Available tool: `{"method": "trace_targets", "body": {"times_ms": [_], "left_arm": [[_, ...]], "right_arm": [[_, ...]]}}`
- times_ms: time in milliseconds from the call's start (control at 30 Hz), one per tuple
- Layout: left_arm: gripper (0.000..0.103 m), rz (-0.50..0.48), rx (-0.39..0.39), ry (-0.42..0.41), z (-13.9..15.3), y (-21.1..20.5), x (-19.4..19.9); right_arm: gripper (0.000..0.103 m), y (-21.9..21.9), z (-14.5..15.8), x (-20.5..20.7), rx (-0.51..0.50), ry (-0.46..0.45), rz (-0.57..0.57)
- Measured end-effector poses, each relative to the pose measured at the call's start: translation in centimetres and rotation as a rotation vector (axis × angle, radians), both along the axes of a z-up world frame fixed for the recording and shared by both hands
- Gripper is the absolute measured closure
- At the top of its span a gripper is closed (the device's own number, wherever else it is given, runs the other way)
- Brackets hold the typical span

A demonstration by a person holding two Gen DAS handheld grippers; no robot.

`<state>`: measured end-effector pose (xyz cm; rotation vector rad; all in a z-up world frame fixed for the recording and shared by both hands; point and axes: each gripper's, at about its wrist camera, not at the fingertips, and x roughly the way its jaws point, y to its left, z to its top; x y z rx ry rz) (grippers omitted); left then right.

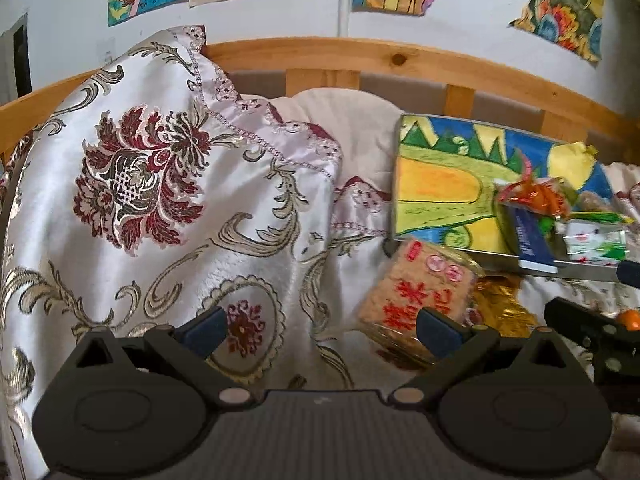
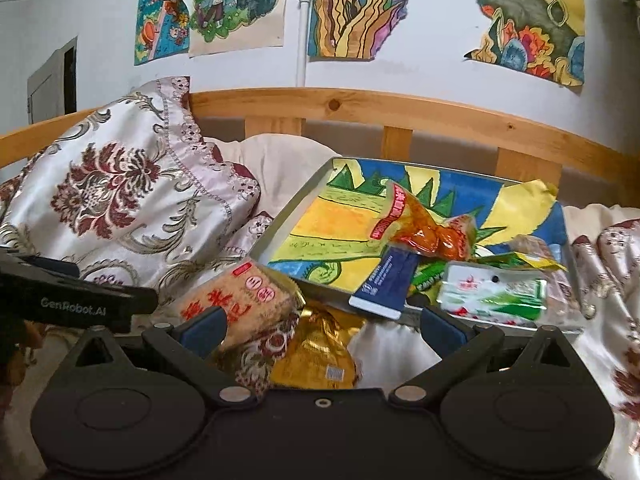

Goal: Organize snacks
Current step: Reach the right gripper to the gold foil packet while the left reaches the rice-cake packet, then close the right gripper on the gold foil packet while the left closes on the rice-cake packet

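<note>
A metal tray [image 2: 276,236] lined with a colourful drawing lies on the bed and holds several snacks: an orange packet [image 2: 432,236], a blue packet [image 2: 384,284] and a white-green packet [image 2: 492,294]. In front of the tray lie a tan cracker pack with red print [image 2: 240,296] and a gold packet [image 2: 316,348]. My right gripper [image 2: 324,326] is open just above the gold packet. My left gripper [image 1: 320,330] is open over the bedspread, its right finger beside the cracker pack [image 1: 416,284]. The tray [image 1: 400,236] and gold packet [image 1: 500,304] show at right.
A big embroidered pillow [image 1: 160,184] stands at the left against the wooden headboard [image 1: 360,56]. A cream pillow [image 2: 280,164] lies behind the tray. Drawings hang on the wall. The other gripper's black body [image 2: 72,300] reaches in from the left.
</note>
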<state>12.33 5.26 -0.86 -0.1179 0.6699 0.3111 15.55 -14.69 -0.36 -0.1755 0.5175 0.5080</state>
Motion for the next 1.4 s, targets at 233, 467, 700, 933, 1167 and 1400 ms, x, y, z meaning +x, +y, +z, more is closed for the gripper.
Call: {"method": "trace_targets", "body": {"times_ms": [233,467,700,933,1167,1400], "left_arm": [[0.001,0.008,-0.018,0.010,-0.3,0.9,2.0],[0.001,-0.054,-0.041,-0.004,-0.6,0.2,4.4],[0.001,-0.098,-0.038,0.017,-1.1,-0.7,6.5],[0.001,-0.133,-0.040,0.033,-1.7,-1.2,7.3],[0.001,-0.182,-0.056,0.037,-2.0,-1.7,7.6],[0.001,-0.249,-0.070,0.050,-2.6,-2.4,7.8]], "right_arm": [[0.001,1.5,-2.9,3.1,0.006,0.068,-0.012],[0.001,1.5,-5.0,5.0,0.002,0.151,-0.004],[0.001,1.1,-6.0,6.0,0.012,0.223,-0.006],[0.008,1.4,-6.4,6.1,-0.018,0.232,-0.004],[0.040,1.4,-6.2,5.5,-0.052,0.202,0.015],[0.045,0.1,-5.7,5.1,-0.076,0.209,0.014]]}}
